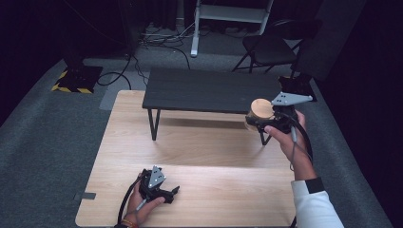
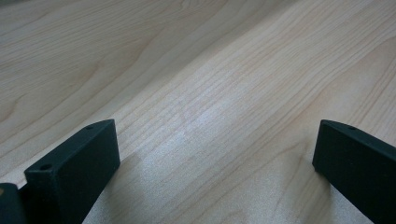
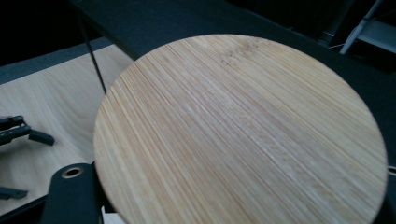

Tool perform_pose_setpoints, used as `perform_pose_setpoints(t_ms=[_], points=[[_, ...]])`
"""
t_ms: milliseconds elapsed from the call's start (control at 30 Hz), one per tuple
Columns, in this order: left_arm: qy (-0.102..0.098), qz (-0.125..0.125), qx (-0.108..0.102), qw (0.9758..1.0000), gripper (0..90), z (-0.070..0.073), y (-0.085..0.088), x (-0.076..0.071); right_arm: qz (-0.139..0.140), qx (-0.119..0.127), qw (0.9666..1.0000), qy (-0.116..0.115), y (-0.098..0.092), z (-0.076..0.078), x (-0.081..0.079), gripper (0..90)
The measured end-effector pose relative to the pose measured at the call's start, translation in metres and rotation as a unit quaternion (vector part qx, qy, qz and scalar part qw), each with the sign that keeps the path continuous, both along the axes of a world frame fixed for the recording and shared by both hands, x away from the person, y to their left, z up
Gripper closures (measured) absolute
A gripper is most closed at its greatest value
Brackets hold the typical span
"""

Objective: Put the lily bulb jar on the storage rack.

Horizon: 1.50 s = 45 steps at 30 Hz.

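Observation:
A glass jar with a round bamboo lid hangs in the air by the right end of a low black shelf. My right gripper is shut on the jar just under the lid. In the right gripper view the bamboo lid is close up, with one black finger at its lower left edge. My left gripper rests open on the pale wooden table near its front edge. Between its fingers there is only bare wood.
The black shelf stands on thin legs across the back of the wooden table. Grey carpet surrounds the table. A dark folding chair, a white stand and floor cables lie beyond. The left gripper shows far off in the right gripper view.

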<state>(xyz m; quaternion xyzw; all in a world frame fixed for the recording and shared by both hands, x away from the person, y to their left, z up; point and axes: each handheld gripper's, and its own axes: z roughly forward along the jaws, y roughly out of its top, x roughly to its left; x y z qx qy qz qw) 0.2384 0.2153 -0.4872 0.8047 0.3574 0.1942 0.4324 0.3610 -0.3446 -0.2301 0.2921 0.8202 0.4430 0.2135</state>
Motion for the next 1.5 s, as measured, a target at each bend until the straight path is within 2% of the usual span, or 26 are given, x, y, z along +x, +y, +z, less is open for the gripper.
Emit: perform_pose_setpoints(t_ms=[33, 200, 267, 333, 533, 667, 1033, 1067, 1200, 1233, 1267, 1300, 1333, 1367, 1500], points=[[0.0, 0.0, 0.0, 1.0, 0.5, 0.0, 0.0, 0.0, 0.0, 0.0, 1.0, 0.0, 0.0, 0.0, 0.0, 24.9], [0.0, -0.001, 0.0, 1.0, 0.5, 0.0, 0.0, 0.0, -0.012, 0.002, 0.9999, -0.002, 0.018, 0.015, 0.023, 24.9], [0.0, -0.002, 0.0, 1.0, 0.5, 0.0, 0.0, 0.0, -0.012, 0.0, 0.9999, -0.006, 0.021, 0.017, 0.027, 24.9], [0.0, -0.001, 0.0, 1.0, 0.5, 0.0, 0.0, 0.0, -0.02, -0.004, 0.9998, -0.004, 0.032, 0.022, 0.039, 24.8], [0.0, -0.002, 0.0, 1.0, 0.5, 0.0, 0.0, 0.001, -0.048, -0.003, 0.9988, 0.011, 0.049, 0.021, 0.06, 24.9], [0.001, -0.002, -0.001, 1.0, 0.5, 0.0, 0.0, 0.001, -0.063, -0.014, 0.9977, 0.02, 0.061, 0.017, 0.073, 24.8], [0.001, -0.003, -0.001, 1.0, 0.5, 0.0, 0.0, 0.001, -0.066, -0.021, 0.997, 0.035, 0.067, 0.009, 0.084, 24.8], [0.001, -0.003, -0.001, 1.0, 0.5, 0.0, 0.0, 0.001, -0.066, -0.014, 0.9971, 0.035, 0.065, 0.006, 0.085, 24.8], [0.001, -0.004, -0.001, 1.0, 0.5, 0.0, 0.0, 0.001, -0.059, -0.012, 0.9975, 0.035, 0.063, 0.005, 0.087, 24.7], [0.001, -0.004, -0.001, 1.0, 0.5, 0.0, 0.0, 0.001, -0.06, -0.008, 0.9976, 0.036, 0.061, 0.004, 0.088, 21.0], [0.001, -0.004, -0.001, 1.0, 0.5, 0.0, 0.0, 0.001, -0.06, -0.008, 0.9976, 0.036, 0.061, 0.004, 0.088, 21.0], [0.001, -0.004, -0.001, 1.0, 0.5, 0.0, 0.0, 0.001, -0.061, -0.004, 0.9977, 0.029, 0.061, 0.002, 0.087, 14.1], [0.001, -0.004, -0.001, 1.0, 0.5, 0.0, 0.0, 0.001, -0.06, -0.002, 0.9978, 0.028, 0.061, 0.001, 0.086, 12.2], [0.001, -0.005, -0.001, 1.0, 0.5, 0.0, 0.0, 0.001, -0.065, 0.002, 0.9978, 0.011, 0.061, 0.001, 0.081, 8.0], [0.001, -0.005, -0.001, 1.0, 0.5, 0.0, 0.0, 0.001, -0.062, 0.017, 0.9979, -0.002, 0.056, 0.002, 0.075, 6.8]])
